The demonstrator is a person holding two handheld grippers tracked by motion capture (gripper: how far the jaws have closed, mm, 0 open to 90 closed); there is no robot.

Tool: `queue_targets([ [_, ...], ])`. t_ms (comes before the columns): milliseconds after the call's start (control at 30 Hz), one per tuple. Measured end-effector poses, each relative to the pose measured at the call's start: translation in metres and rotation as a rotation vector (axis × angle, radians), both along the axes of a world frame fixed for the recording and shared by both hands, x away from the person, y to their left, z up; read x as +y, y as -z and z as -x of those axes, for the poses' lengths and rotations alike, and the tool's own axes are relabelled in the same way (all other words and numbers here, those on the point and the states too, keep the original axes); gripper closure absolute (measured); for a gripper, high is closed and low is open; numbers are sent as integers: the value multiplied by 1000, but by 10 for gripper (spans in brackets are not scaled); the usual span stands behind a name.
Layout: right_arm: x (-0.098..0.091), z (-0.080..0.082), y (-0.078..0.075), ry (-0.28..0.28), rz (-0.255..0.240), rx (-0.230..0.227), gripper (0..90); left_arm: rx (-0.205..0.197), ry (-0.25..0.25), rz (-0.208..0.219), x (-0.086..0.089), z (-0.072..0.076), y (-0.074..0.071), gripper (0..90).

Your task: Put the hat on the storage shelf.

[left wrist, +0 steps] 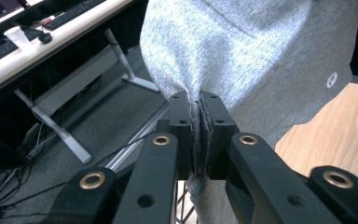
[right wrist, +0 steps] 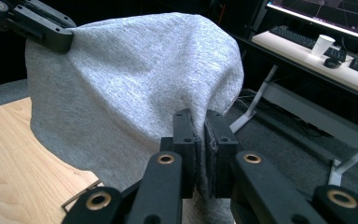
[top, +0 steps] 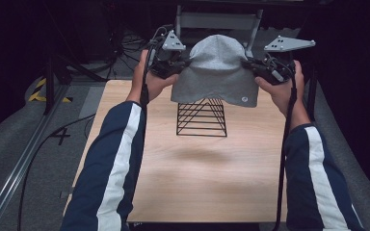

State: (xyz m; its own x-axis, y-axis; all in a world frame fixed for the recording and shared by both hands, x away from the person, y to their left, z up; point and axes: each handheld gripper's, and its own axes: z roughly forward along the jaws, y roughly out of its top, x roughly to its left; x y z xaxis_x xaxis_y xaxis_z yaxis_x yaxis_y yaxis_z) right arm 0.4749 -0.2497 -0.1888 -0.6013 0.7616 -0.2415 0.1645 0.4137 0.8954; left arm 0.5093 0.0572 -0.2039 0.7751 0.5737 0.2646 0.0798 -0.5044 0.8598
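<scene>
A grey knit beanie (top: 217,72) hangs stretched between both grippers above a black wire pyramid stand (top: 202,118) at the far middle of the wooden table (top: 192,168). My left gripper (top: 176,66) is shut on the hat's left edge, with grey fabric (left wrist: 242,51) pinched between its jaws (left wrist: 196,105). My right gripper (top: 253,67) is shut on the hat's right edge, the cloth (right wrist: 135,88) bunched between its jaws (right wrist: 200,119). In the right gripper view the left gripper (right wrist: 58,39) grips the hat's far corner. A small white round logo (top: 244,99) marks the hat's lower right.
The stand's top is hidden behind the hat. A white desk frame (top: 217,21) stands beyond the table's far edge. A desk with keyboards and a paper cup (right wrist: 324,45) lies off to the side. Cables trail on the grey floor (top: 53,144) at left.
</scene>
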Motion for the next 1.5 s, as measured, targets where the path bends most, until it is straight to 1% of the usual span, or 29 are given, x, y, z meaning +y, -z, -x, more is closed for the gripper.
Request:
queue_targets([
  [67, 1, -5, 2, 8, 8, 0, 848, 0, -8, -13, 0, -4, 0, 845],
  [100, 2, -7, 2, 8, 3, 3, 849, 3, -12, -11, 0, -6, 1, 845],
  [133, 3, -8, 3, 10, 3, 6, 849, -3, -21, -5, 1, -9, 0, 845],
  [200, 4, -13, 4, 14, 2, 2, 849, 11, -21, 12, 1, -12, 1, 845],
  [333, 4, -20, 7, 26, 7, 1, 849, 13, -22, -2, -1, -19, 4, 845],
  [467, 3, -28, 11, 37, 7, 4, 849, 20, -29, -2, -4, -25, 5, 845],
  [500, 3, -30, 12, 40, -1, 5, 849, 21, -25, 3, -5, -26, 5, 845],
  [533, 3, -32, 12, 37, -2, 4, 849, 21, -26, -3, -5, -28, 5, 845],
  [600, 3, -35, 11, 38, -10, 3, 849, 17, -26, -1, -6, -32, 4, 845],
  [667, 3, -38, 10, 36, -16, 4, 849, 21, -33, -8, -7, -35, 4, 845],
  [767, 4, -42, 10, 38, -11, 0, 849, 26, -36, -9, -7, -40, 5, 845],
  [800, 5, -44, 11, 39, -15, 10, 849, 33, -31, 2, -7, -41, 6, 845],
  [833, 6, -46, 13, 37, -13, 12, 849, 42, -31, 1, -7, -42, 8, 845],
  [867, 6, -48, 14, 33, -14, 16, 849, 43, -29, 0, -7, -43, 9, 845],
  [900, 7, -49, 15, 29, -12, 20, 849, 47, -26, -2, -7, -43, 11, 845],
  [967, 7, -49, 19, 25, -4, 24, 849, 60, -18, 16, -4, -42, 14, 845],
  [1033, 7, -48, 23, 14, -12, 33, 849, 61, -7, 16, -2, -40, 16, 845],
  [1100, 9, -45, 28, 0, -5, 41, 849, 62, -9, 15, 0, -36, 17, 845],
  [1133, 9, -43, 30, -6, -1, 41, 849, 57, 0, 27, 2, -33, 16, 845],
  [1200, 9, -38, 32, -28, -3, 38, 849, 52, 7, 30, 4, -28, 15, 845],
  [1267, 9, -35, 32, -31, -7, 42, 849, 53, 11, 37, 6, -25, 15, 845],
  [1400, 3, -24, 31, -46, -15, 27, 850, 51, 47, 71, 9, -13, 16, 845],
  [1500, -1, -20, 29, -42, -24, 23, 850, 46, 54, 67, 10, -10, 17, 846],
])
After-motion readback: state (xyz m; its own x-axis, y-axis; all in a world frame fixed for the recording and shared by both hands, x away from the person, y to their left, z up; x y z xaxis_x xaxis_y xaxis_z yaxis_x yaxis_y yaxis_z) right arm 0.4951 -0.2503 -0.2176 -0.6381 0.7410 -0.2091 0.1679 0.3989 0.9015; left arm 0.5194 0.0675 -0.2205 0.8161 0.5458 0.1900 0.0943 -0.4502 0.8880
